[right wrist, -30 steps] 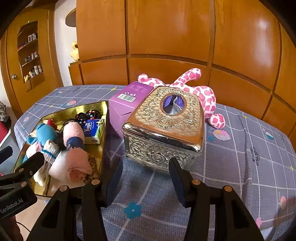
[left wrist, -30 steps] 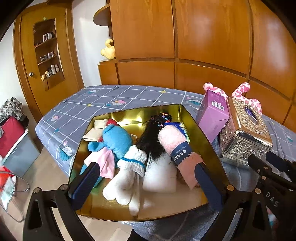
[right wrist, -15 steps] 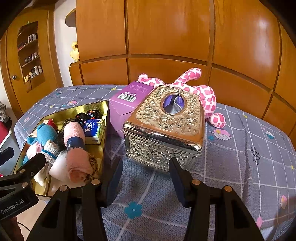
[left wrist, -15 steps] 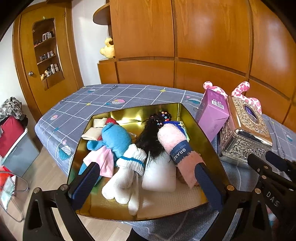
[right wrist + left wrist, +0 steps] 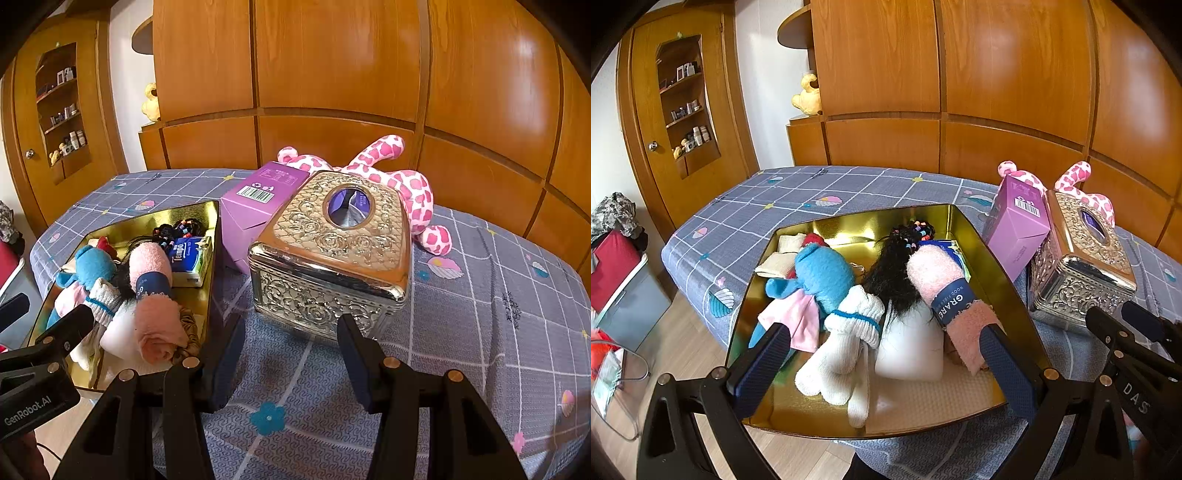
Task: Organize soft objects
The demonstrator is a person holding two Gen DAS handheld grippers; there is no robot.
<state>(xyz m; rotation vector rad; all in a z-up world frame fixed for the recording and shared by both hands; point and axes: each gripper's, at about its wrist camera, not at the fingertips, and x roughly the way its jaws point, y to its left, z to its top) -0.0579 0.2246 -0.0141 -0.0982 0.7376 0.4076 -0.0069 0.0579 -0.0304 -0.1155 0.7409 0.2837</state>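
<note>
Left gripper jaws wide apart, nothing between the pads, hovering over the near end of the gold tray. Right gripper jaws also apart, empty, held above the grey checked bedcover just in front of the tissue box.

Tray sits at the near left corner of the bed, its near edge hanging past the bed edge. Inside, left to right: blue plush lying on pink cloth, white sock with blue band, black wig with coloured beads over a white block, pink sock roll with a navy label. Cream cloth at the far left of the tray, blue tissue pack at the far right.

Right of the tray: purple carton, touching the tissue box. Pink spotted plush lies behind both, against the wooden wall panels, outside the tray.

Far left: yellow plush on a shelf, wooden door with small shelves.
</note>
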